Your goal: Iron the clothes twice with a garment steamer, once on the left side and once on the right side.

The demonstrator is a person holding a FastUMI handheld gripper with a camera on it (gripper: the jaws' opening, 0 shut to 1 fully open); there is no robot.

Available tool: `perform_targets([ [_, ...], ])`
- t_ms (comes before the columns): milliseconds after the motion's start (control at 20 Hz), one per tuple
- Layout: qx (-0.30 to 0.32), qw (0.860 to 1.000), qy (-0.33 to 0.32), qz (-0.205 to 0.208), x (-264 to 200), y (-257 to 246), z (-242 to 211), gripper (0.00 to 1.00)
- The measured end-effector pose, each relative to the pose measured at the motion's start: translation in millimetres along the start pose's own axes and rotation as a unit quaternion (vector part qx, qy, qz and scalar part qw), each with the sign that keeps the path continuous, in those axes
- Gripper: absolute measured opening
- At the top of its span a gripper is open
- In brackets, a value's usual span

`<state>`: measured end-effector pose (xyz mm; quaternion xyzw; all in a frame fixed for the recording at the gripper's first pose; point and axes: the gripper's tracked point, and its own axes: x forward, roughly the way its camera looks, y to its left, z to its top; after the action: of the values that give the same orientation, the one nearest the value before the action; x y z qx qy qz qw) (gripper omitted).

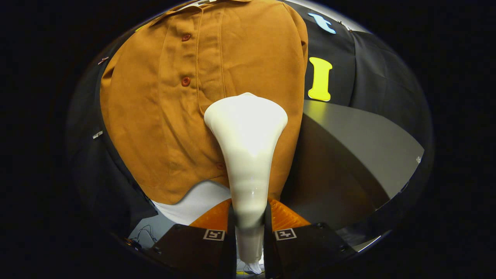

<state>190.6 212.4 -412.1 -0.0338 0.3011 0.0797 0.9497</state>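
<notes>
The gripper (250, 221) is clamped on the steamer's (247, 155) handle, both fingers pressing its sides. The cream steamer rises toward 12 o'clock, its wide head against the shirt (174, 112), right of the button placket. The rust-brown shirt hangs on the booth wall, its curved hem near the fingers at 10 o'clock. A grey table (360, 155) lies at 3 o'clock with open room.

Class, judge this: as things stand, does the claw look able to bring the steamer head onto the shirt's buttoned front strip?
Probably yes: the claw, shut on the white garment steamer, has its head before the brown suede-like shirt, nothing between.
</notes>
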Motion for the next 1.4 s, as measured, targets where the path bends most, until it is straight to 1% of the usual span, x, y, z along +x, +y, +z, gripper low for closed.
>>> perform_targets([
  [300, -0.016, 0.999, 0.026, -0.009, 6.3, 3.6, -41.6, 0.31],
  [450, -0.025, 0.999, 0.017, -0.013, 1.5, 6.6, -47.4, 0.31],
  [600, -0.025, 1.0, 0.002, -0.014, -15.3, 11.3, -43.7, 0.31],
  [800, -0.03, 0.999, -0.036, -0.013, -47.8, 20.3, -17.4, 0.31],
  [1000, -0.015, 0.996, -0.082, -0.014, -86.4, 29.0, 22.9, 0.31],
  [1200, -0.002, 0.992, -0.127, -0.005, -120.4, 38.5, 62.8, 0.31],
  [1400, 0.012, 0.989, -0.146, 0.009, -146.3, 51.0, 94.7, 0.31],
])
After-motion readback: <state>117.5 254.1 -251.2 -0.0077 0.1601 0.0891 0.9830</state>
